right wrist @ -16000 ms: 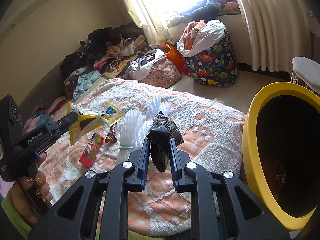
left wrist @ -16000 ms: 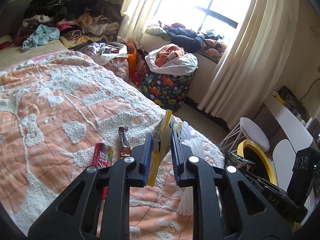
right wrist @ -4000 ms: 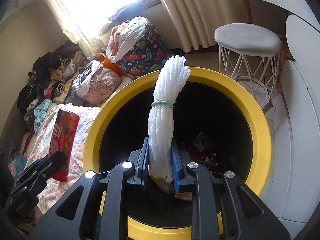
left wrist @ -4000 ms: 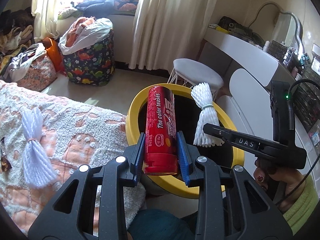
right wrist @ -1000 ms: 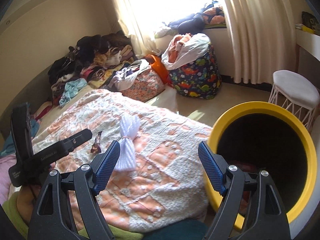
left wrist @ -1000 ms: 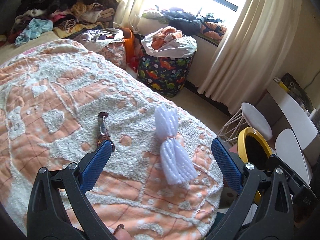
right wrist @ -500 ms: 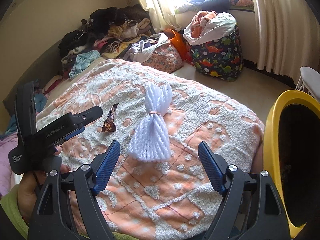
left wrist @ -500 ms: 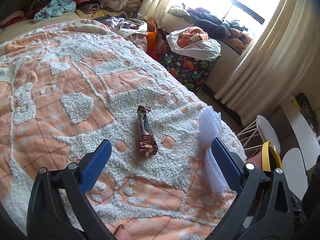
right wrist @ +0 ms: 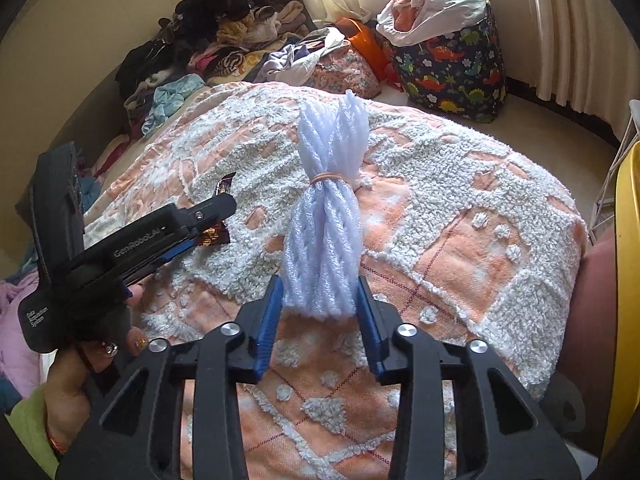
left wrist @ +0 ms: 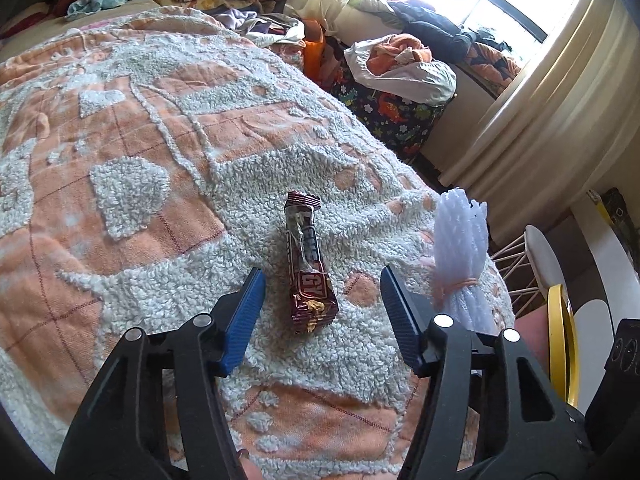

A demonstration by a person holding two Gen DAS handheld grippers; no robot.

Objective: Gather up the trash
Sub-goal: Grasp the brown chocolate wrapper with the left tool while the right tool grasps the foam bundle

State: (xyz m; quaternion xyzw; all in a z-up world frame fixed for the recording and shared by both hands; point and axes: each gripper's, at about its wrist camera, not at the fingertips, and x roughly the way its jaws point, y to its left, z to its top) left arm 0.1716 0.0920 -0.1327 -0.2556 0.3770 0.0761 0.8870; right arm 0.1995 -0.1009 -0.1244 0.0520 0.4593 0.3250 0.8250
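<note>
A maroon snack-bar wrapper (left wrist: 308, 276) lies on the orange-and-white bedspread (left wrist: 120, 184). My left gripper (left wrist: 321, 280) straddles it. Its jaws are closing, with a gap still on each side of the wrapper. Just to its right lies a white foam-net bundle (left wrist: 460, 248) tied with a rubber band. In the right wrist view the bundle's (right wrist: 326, 216) near end sits between the blue pads (right wrist: 270, 316) of my right gripper (right wrist: 319, 284). These jaws are closing too, the pads right at the foam's sides without squeezing it. The left gripper (right wrist: 216, 208) shows there over the wrapper (right wrist: 214, 236).
A yellow-rimmed bin (right wrist: 628, 280) stands off the bed's end at the right. A dinosaur-print laundry bag (right wrist: 452, 68) stands by the curtains, with clothes (right wrist: 224, 36) piled at the far wall. A white stool (left wrist: 536, 256) is beside the bin. A hand (right wrist: 72, 376) holds the left gripper.
Both grippers have come down closer to the bedspread. Their wide-open jaws have narrowed, the left around the wrapper, the right around the foam bundle's near end.
</note>
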